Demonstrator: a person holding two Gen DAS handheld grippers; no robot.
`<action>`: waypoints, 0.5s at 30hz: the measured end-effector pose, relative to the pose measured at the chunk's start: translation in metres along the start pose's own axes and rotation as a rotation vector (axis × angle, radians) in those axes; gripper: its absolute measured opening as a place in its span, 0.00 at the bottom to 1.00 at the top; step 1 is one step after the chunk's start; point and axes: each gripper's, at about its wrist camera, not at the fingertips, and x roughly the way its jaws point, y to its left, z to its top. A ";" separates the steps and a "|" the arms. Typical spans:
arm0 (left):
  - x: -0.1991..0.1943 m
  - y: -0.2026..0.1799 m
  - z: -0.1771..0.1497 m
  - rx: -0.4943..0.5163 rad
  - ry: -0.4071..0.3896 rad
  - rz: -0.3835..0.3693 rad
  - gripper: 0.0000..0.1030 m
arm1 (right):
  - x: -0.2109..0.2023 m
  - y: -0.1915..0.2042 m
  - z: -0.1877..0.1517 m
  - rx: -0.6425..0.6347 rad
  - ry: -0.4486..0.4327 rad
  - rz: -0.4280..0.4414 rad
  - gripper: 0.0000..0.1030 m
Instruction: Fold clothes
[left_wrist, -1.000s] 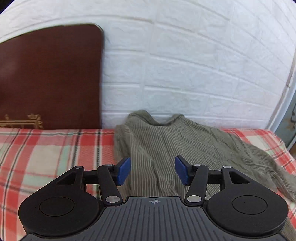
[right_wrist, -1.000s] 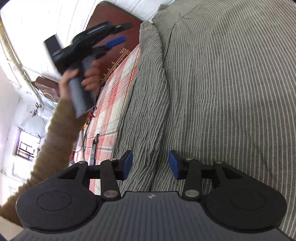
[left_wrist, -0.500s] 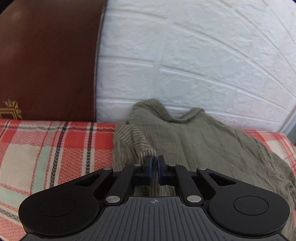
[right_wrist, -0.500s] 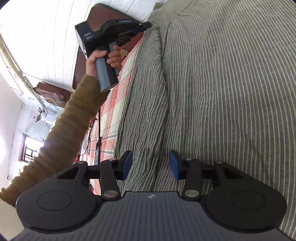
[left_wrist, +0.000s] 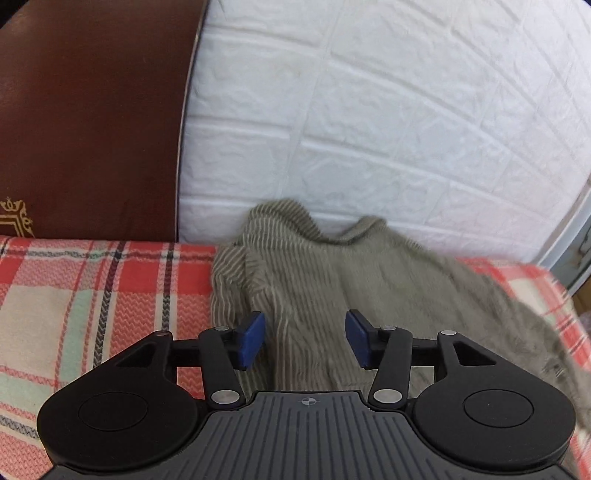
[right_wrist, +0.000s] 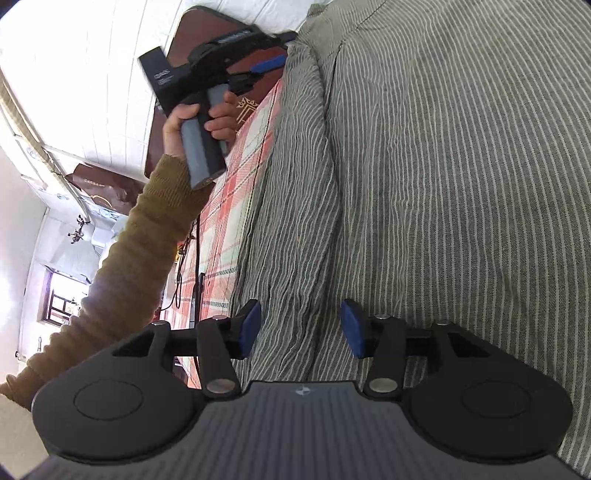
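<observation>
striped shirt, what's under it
The shirt lies on a red plaid blanket, which shows at both its sides. Whatever lies beneath the shirt's middle is covered.

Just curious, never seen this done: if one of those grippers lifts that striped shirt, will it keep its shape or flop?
Probably flop: the shirt lies in soft wrinkles and bunches against the wall. It looks thin, so likely light.

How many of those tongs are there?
2. The left tongs are held up near the striped garment's far end; the right tongs hover over its near end. Both are opening, gripping nothing.
</observation>
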 end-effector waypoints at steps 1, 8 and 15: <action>0.005 0.000 -0.003 0.009 0.018 0.017 0.54 | 0.000 0.000 0.000 -0.001 -0.001 -0.002 0.51; 0.018 0.007 -0.008 -0.034 -0.017 -0.005 0.00 | 0.005 0.000 -0.005 -0.012 0.032 -0.027 0.04; 0.018 0.002 -0.006 -0.007 -0.015 0.072 0.36 | 0.008 0.006 -0.012 -0.045 0.035 -0.059 0.05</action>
